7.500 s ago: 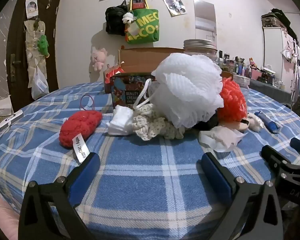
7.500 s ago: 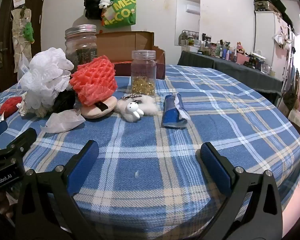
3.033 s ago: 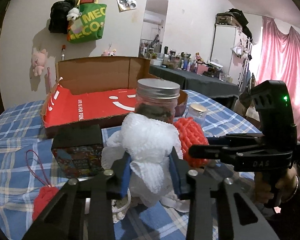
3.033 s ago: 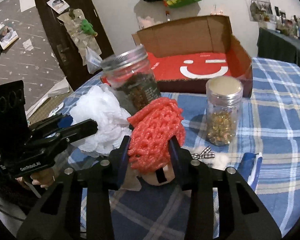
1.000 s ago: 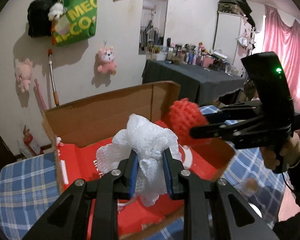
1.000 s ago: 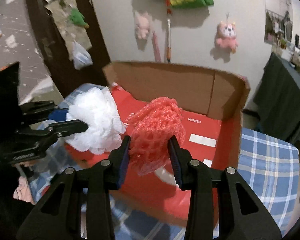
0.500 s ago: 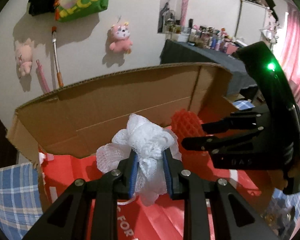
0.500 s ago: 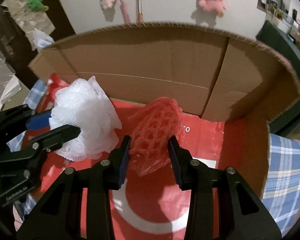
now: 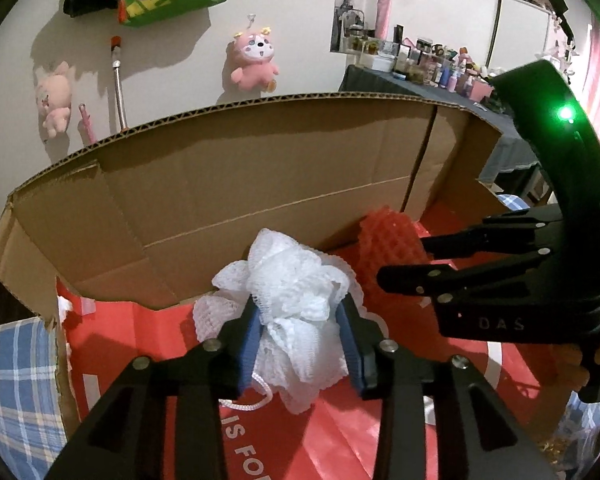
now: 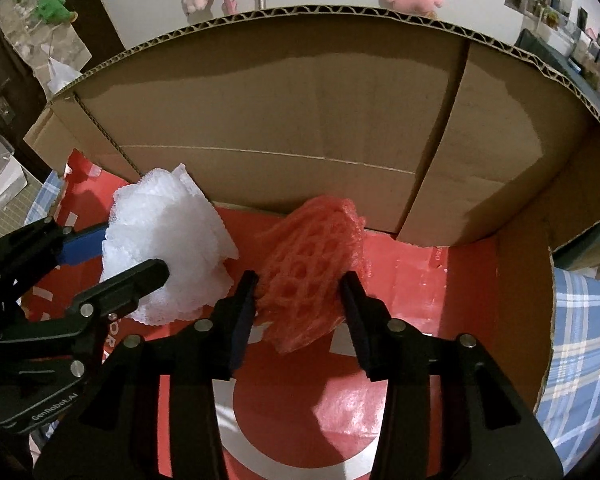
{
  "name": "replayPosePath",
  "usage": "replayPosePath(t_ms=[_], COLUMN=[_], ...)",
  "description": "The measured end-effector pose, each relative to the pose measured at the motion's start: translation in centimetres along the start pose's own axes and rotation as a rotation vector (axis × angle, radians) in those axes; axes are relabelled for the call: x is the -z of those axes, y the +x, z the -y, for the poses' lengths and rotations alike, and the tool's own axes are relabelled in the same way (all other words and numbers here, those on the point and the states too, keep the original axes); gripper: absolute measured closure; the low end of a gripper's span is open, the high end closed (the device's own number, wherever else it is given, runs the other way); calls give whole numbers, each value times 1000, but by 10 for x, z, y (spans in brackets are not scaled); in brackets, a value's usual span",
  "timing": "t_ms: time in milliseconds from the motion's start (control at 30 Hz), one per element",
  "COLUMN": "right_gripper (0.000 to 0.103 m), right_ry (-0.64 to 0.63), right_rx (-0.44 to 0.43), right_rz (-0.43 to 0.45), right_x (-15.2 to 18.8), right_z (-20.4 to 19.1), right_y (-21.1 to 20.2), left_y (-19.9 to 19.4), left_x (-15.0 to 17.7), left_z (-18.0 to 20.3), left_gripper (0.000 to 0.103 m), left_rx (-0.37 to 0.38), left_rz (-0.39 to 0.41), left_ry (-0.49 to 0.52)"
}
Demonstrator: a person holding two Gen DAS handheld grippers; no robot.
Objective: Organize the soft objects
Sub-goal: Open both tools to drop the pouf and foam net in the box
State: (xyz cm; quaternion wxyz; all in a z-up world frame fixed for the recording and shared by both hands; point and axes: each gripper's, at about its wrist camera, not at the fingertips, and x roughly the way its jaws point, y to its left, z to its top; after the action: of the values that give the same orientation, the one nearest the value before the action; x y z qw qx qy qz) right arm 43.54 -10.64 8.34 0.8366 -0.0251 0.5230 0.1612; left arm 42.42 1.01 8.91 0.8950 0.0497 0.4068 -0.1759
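Observation:
My left gripper (image 9: 298, 312) is shut on a white mesh bath puff (image 9: 296, 280) and holds it low inside the open cardboard box (image 9: 260, 184), over its red floor (image 9: 148, 344). My right gripper (image 10: 300, 284) is shut on a red foam net (image 10: 308, 272) just right of the puff, also inside the box (image 10: 300, 100). The puff shows at the left in the right wrist view (image 10: 168, 248), and the red net shows in the left wrist view (image 9: 388, 240). A white cord (image 9: 256, 396) hangs from the puff.
The box's brown back wall (image 10: 284, 128) stands close ahead, with a side wall (image 10: 520, 184) on the right. Blue plaid cloth (image 9: 16, 384) lies outside the box at the left and also at the right (image 10: 580, 340). Plush toys (image 9: 256, 60) hang on the wall behind.
Both grippers have moved forward and down into the box with their loads. The back wall is nearer and the red floor fills more of both views.

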Motion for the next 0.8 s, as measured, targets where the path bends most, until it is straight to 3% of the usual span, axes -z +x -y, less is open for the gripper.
replayPosePath(t_ms=[167,333,433,567,800], right_gripper=[56,51,43,42,35], right_ry=[0,-7,14,16,32], right_rx=[21,57,60,74,77], right_rz=[-4,3,11,13,50], right_x=[-3,-4,-6,-8,-4], right_z=[-7,-15,-12,-13,-18], right_y=[-2,1,-2,-2,-24], left_y=[-1,-7,-10,-17,-56], left_x=[-1,-3,-3,-2,2], left_z=[-2,-3,-4,-3,6], left_gripper=[54,37,33,27,12], left_rx=[-8,-26,-32,-40,-63], left_rz=[-3,15,23,39,120], left_ry=[-13,-24,-32,-37,-47])
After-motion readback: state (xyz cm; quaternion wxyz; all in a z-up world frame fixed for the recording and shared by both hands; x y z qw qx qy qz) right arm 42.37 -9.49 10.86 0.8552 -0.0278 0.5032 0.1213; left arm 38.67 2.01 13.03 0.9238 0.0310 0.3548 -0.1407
